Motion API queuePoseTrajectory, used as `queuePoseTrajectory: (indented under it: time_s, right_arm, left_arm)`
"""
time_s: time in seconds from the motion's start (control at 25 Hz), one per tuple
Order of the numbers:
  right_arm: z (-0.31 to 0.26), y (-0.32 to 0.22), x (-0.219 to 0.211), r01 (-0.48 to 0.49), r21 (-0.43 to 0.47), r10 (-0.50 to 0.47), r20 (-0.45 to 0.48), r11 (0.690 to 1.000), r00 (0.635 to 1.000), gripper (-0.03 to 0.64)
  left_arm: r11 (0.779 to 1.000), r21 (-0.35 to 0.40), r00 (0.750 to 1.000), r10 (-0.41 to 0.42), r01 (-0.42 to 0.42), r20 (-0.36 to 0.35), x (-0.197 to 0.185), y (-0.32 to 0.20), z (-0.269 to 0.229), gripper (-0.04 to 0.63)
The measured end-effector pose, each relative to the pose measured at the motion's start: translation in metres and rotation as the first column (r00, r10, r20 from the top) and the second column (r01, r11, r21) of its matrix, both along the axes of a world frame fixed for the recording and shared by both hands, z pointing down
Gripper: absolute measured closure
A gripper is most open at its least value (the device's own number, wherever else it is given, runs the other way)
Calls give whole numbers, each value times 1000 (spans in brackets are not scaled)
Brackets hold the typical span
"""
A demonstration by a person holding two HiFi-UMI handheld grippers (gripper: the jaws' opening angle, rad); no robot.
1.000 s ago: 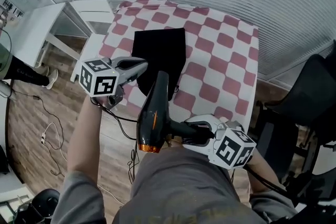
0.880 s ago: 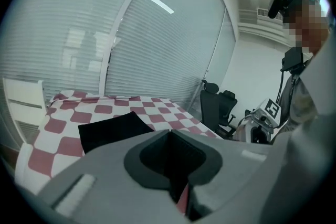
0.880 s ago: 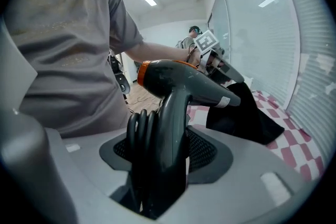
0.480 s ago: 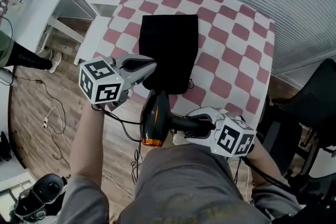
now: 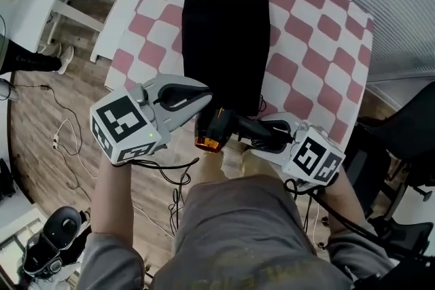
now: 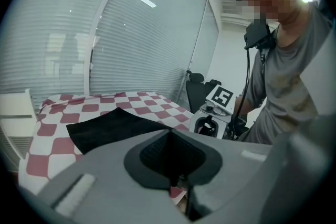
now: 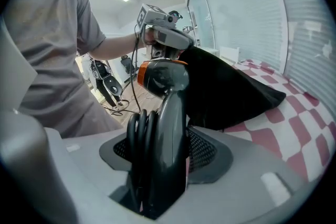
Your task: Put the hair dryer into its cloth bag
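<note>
Head view looks down on the black cloth bag lying flat on a red-and-white checked tablecloth, its mouth at the near edge, towards the person. The left gripper has its jaws pinched together on the upper lip of that mouth. From the right gripper view the cloth rises like a tent to the pinch, and I take that to be the reason for the hold: it props the bag open. The right gripper is clamped across the handle of the hair dryer, with the coiled cord trapped alongside so it cannot dangle. The dryer's barrel is at the mouth, nose under the lifted cloth and orange-ringed rear end outside. Gripping the handle leaves the barrel free to lead in. How deep the nose sits I cannot tell.
</note>
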State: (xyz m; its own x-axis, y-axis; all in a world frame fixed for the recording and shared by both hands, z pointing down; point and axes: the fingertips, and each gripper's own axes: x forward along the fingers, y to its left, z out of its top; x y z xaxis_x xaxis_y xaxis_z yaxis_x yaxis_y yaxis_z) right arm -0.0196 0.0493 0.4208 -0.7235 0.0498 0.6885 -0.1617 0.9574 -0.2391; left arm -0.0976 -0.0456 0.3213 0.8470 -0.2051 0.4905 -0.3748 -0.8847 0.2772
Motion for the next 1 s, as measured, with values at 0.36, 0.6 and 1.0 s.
queuePoseTrajectory:
  time_s: [0.36, 0.6, 1.0]
  right_arm:
    - [5, -45, 7, -192, 49, 196, -97, 980, 976, 339]
    - [8, -58, -3, -282, 60, 288, -138, 958, 948, 339]
    - [9, -74, -9, -383, 92, 394, -186, 919, 900, 337]
  left_arm:
    - [997, 42, 998, 69, -68, -1, 12, 20, -8, 584]
    - [996, 36, 997, 80, -79, -6, 25, 27, -7, 583]
    - [994, 10, 994, 108, -108, 16, 46, 41, 3, 584]
